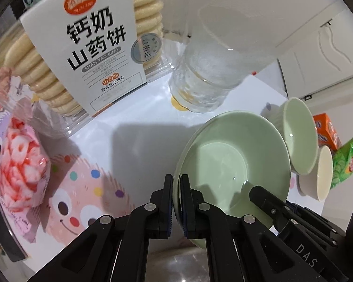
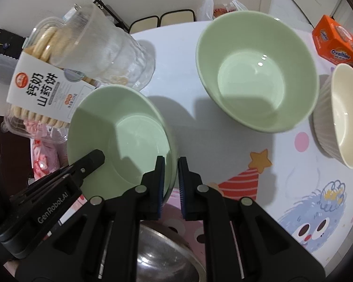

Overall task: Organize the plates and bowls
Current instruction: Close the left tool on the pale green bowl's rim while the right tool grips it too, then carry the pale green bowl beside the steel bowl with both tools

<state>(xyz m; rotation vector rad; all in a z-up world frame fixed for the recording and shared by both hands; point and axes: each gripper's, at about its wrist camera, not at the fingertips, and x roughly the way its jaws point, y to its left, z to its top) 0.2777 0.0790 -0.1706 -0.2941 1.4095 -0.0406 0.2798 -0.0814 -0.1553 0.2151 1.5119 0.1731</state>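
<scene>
Biscuit box (image 2: 38,87) and plastic cup (image 2: 106,54) crowd the table's (image 2: 181,89) far left. Next over, the green plate (image 2: 120,138) hangs tilted above the table, both grippers pinching its rim from opposite sides — left gripper (image 1: 175,202), right gripper (image 2: 171,183). Green bowl (image 2: 256,70) sits further right, cream bowl (image 2: 341,117) beyond it. Risks: two thin rim pinches — uneven pull could twist the plate loose; steel bowl (image 2: 162,258) sits right below, so a drop hits it.

Three bowls: two green (image 2: 120,138) (image 2: 256,70), one cream (image 2: 343,115); one glass jar (image 2: 110,54); one biscuit pack (image 1: 82,47).
</scene>
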